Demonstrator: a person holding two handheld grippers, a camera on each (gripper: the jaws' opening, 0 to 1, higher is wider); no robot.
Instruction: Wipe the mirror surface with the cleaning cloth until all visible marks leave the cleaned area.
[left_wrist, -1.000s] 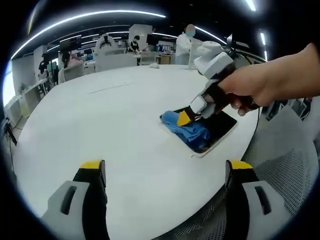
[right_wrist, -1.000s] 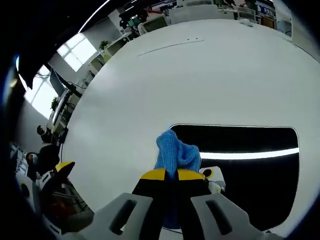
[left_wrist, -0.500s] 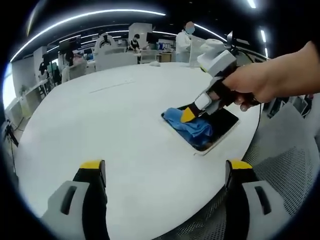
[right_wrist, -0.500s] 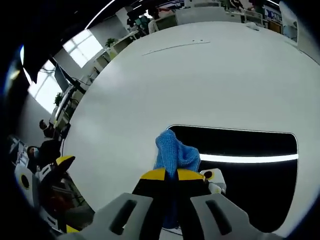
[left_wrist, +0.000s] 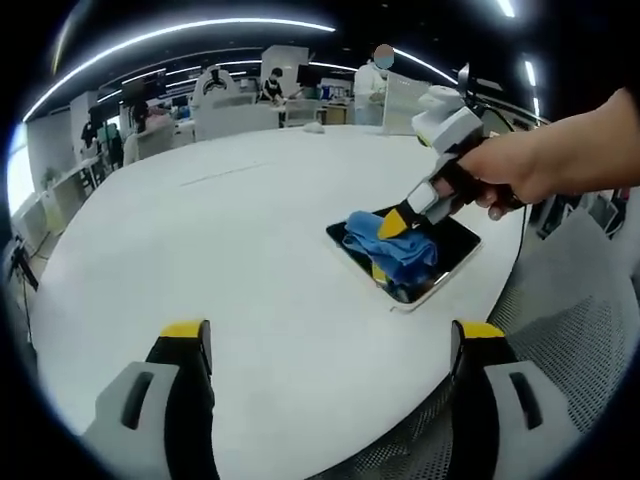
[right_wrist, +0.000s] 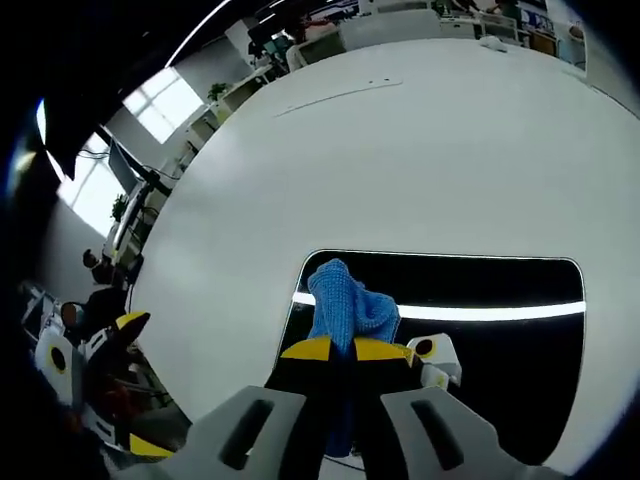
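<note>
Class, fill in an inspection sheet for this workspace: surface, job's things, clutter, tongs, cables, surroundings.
Surface: round white table, bare apart from the job's things.
Job's things: rectangular mirror flat near the table edge; blue cleaning cloth bunched on it.
Clutter: nothing seen.
Tongs: right tongs shut on the cloth over the mirror; left tongs open, apart from it.
Cables: nothing seen.
Surroundings: open office, desks, ceiling light strips, mesh chair.

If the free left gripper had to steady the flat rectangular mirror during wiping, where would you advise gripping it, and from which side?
I would pinch the white-framed near edge of the flat rectangular mirror from the left gripper's side. That rim lies bare beside the table's edge, while the blue cleaning cloth and right gripper cover the far part. Lying flat, it offers only its rim.
</note>
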